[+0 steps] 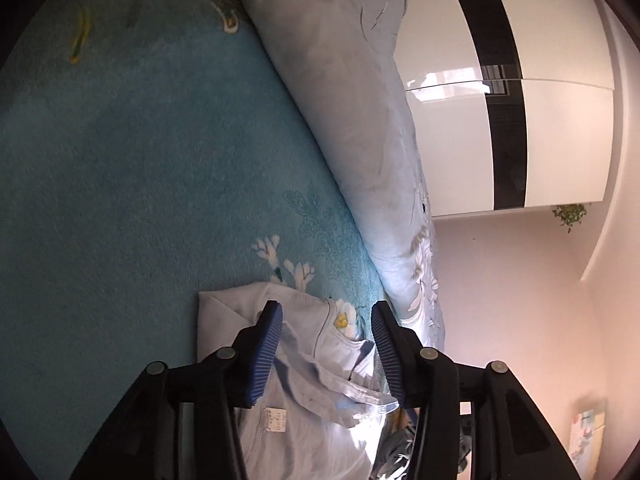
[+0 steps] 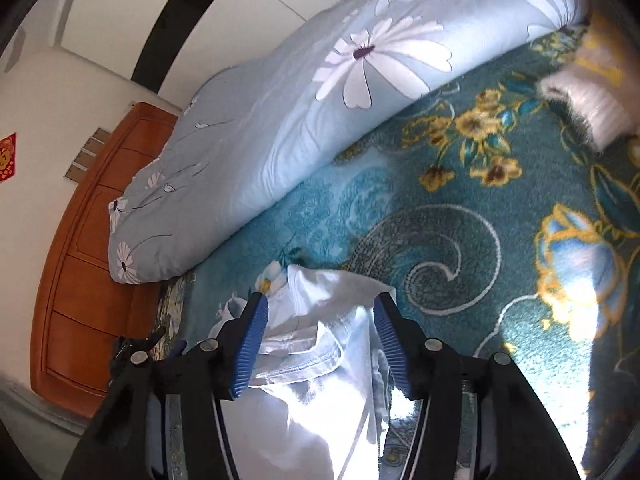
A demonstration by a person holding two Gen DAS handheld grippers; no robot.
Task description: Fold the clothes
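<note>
Left wrist view: one pale blue garment lies on one teal blanket.
Two grippers, left gripper and right gripper, hover with jaws apart, gripping nothing, beside one rolled floral quilt.

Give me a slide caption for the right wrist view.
Open right gripper over a pale blue garment on a teal floral blanket.

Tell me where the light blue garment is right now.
The light blue garment lies on the teal floral blanket at the bottom of both wrist views, between each hand-held gripper's open jaws, with the rolled flowered quilt just beyond it.
</note>
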